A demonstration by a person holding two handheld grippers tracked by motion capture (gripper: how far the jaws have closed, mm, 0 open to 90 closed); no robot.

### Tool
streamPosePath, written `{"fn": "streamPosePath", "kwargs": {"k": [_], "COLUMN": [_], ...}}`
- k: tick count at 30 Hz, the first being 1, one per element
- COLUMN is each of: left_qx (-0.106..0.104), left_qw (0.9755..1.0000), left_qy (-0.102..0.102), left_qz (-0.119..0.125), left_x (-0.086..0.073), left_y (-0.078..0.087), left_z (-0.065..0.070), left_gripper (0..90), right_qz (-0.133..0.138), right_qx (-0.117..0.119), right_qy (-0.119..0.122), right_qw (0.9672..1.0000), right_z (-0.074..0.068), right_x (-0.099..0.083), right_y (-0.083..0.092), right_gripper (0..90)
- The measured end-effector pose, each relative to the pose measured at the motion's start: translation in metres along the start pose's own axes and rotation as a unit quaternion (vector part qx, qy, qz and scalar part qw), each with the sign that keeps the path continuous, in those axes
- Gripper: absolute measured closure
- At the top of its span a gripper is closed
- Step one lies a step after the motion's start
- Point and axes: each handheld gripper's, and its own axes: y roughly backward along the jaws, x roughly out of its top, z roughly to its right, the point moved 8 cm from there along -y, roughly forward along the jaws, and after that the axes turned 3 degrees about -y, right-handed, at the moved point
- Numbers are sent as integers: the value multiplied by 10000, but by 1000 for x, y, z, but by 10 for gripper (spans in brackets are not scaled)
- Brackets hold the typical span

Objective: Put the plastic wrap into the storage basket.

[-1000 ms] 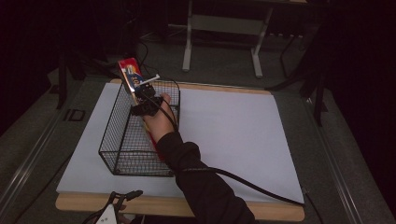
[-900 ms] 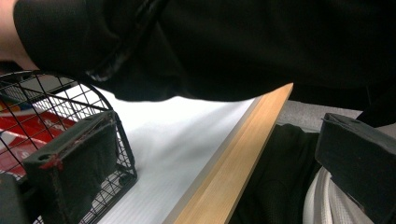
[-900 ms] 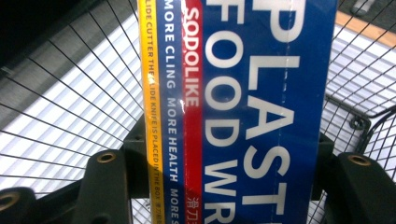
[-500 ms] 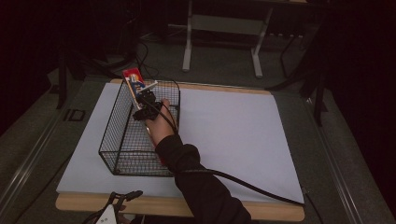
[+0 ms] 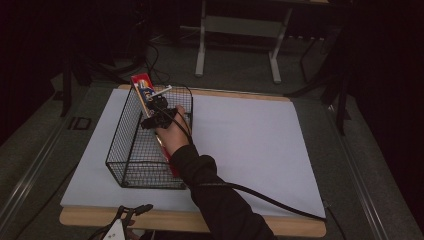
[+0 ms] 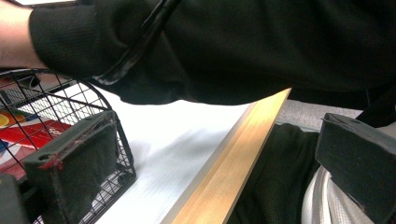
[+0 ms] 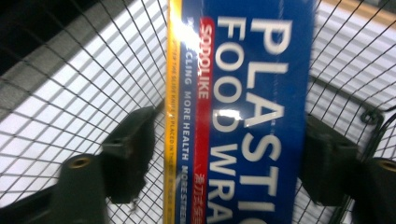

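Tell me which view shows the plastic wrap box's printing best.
The right gripper view: the plastic wrap box sits close between the jaws, lettering readable. The high view shows it small, tilted in the wire basket. The left gripper view catches a red corner through the mesh.

Black sleeve (image 5: 220,200), black cable (image 5: 270,200), black-jawed tongs (image 5: 157,117).

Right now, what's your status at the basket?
Right claw shut on long blue plastic food wrap box, box inside black wire basket. Left claw open at table's near edge. Nothing blocking.

High view overhead; both gripper views close, sharing the wire basket (image 5: 150,145).
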Motion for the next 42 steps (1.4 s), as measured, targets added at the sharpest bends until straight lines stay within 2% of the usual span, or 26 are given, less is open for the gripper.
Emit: {"fn": "streamPosePath", "kwargs": {"k": [2, 5, 8, 10, 12, 21, 26, 31, 36, 38, 42], "left_qx": [1, 3, 3, 5, 2, 20, 21, 34, 14, 3, 3], "left_qw": [10000, 10000, 10000, 10000, 10000, 10000, 9999, 9999, 9999, 9998, 9999], "left_qy": [-2, -4, -3, 4, 2, 28, 30, 48, 64, 55, 58], "left_qz": [-8, -14, -35, -50, -65, -93, -110, -114, -154, -182, -162], "left_x": [0, 0, -1, -1, -2, -2, -3, -3, -4, -5, -5], "left_y": [0, 0, -1, -2, -3, -4, -5, -5, -6, -6, -6], "left_z": [0, 0, 0, 0, 0, -1, -1, -3, -2, -2, -1], "left_gripper": [1, 1, 1, 1, 1, 1, 1, 1, 1, 1, 1], "right_qz": [86, 176, 331, 364, 386, 536, 685, 726, 838, 889, 980], "right_qx": [88, 358, 397, 424, 535, 501, 607, 459, 556, 476, 477], "right_qy": [82, 314, 559, 613, 574, 573, 584, 660, 623, 668, 586], "right_qw": [9999, 9987, 9971, 9966, 9962, 9957, 9941, 9941, 9930, 9927, 9923], "right_z": [-1, -4, -2, 3, 9, 42, 54, 71, 85, 92, 103], "right_x": [2, 3, 2, -2, -5, -25, -41, -60, -73, -79, -90], "right_y": [8, 26, 43, 54, 63, 98, 115, 126, 137, 143, 151], "right_gripper": [193, 123, 131, 131, 130, 136, 135, 136, 135, 136, 136]}}
